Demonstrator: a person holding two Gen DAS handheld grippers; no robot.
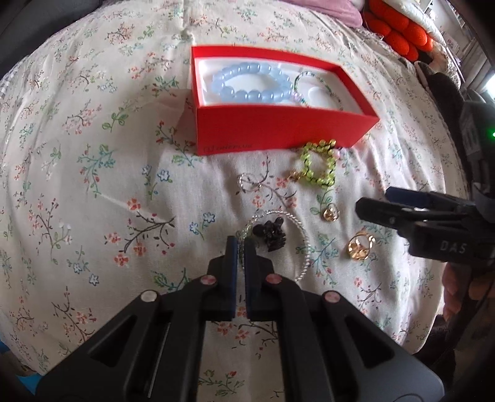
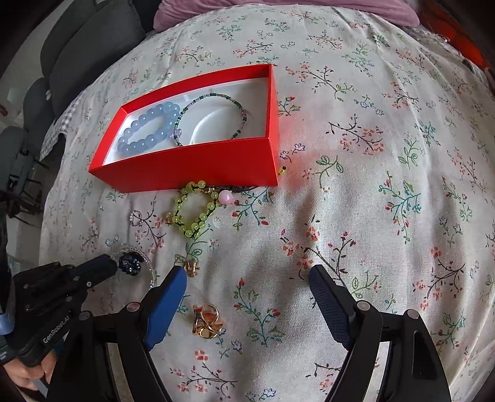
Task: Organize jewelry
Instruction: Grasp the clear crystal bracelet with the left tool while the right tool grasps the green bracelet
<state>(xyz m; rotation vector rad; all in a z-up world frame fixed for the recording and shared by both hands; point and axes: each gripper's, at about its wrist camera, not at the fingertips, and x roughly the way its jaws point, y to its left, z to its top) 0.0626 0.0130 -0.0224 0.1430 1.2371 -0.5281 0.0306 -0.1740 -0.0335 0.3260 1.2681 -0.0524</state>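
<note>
My left gripper (image 1: 239, 242) is shut on the rim of a clear bead bracelet (image 1: 306, 244) that carries a black charm (image 1: 270, 236). It lies on the floral cloth. In the right wrist view the same gripper (image 2: 113, 267) touches the charm (image 2: 130, 266). My right gripper (image 2: 247, 273) stands open over the cloth with nothing gripped. A gold ring (image 2: 207, 321) lies below it, near its left finger (image 2: 168, 297). The red box (image 1: 278, 130) holds a blue bead bracelet (image 1: 247, 83) and a thin green bead bracelet (image 2: 216, 99).
A yellow-green bead bracelet (image 1: 318, 164) lies against the box front. A small gold piece (image 1: 329, 213) and a small clear ring (image 1: 246, 182) lie on the cloth. An orange knitted item (image 1: 399, 31) and a pink cloth (image 2: 278, 12) sit at the back.
</note>
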